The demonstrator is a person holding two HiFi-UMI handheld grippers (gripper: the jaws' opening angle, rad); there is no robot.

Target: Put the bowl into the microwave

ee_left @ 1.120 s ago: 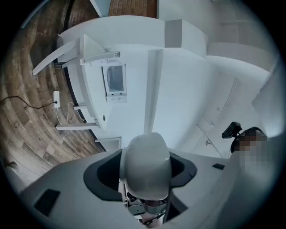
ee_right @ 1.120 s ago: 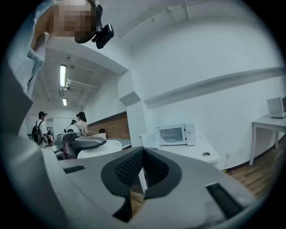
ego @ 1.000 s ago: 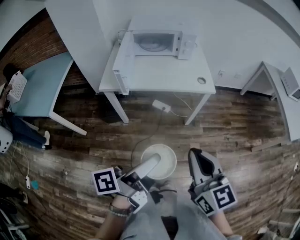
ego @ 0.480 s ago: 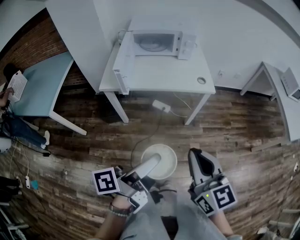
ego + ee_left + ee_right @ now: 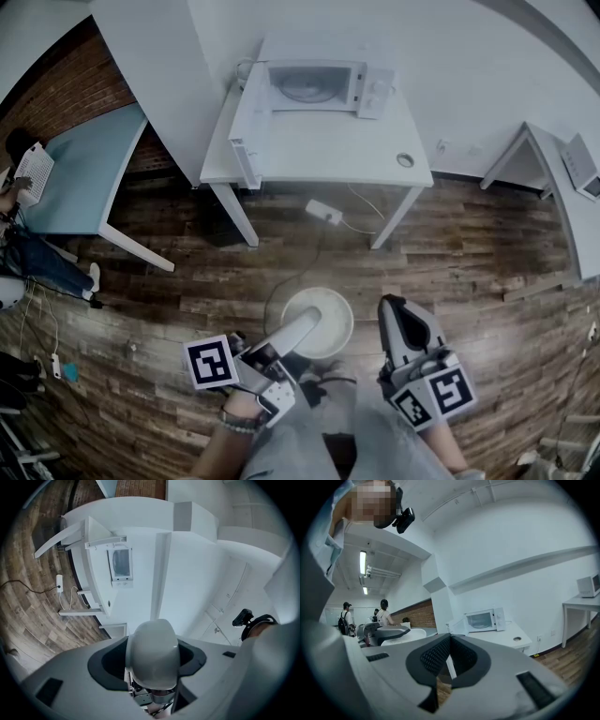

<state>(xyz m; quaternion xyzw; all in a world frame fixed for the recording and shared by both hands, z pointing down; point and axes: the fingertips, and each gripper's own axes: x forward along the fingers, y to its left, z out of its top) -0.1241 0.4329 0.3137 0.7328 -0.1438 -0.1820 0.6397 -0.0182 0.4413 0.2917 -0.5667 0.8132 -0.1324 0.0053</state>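
A white bowl (image 5: 323, 319) hangs low over the wooden floor in the head view, with my left gripper (image 5: 302, 331) shut on its near rim. In the left gripper view the bowl (image 5: 152, 653) fills the space between the jaws. My right gripper (image 5: 405, 323) is beside the bowl on its right, shut and empty; its pads meet in the right gripper view (image 5: 449, 651). The white microwave (image 5: 314, 86) stands at the back of a white table (image 5: 319, 155), well ahead of both grippers, with its door (image 5: 244, 127) swung open to the left. The right gripper view also shows the microwave (image 5: 483, 619).
A power strip (image 5: 322, 211) with a cable lies on the floor under the white table. A blue-topped table (image 5: 80, 173) stands at the left, and another white table (image 5: 562, 202) with a second microwave (image 5: 581, 169) at the right. People (image 5: 384, 611) stand far off.
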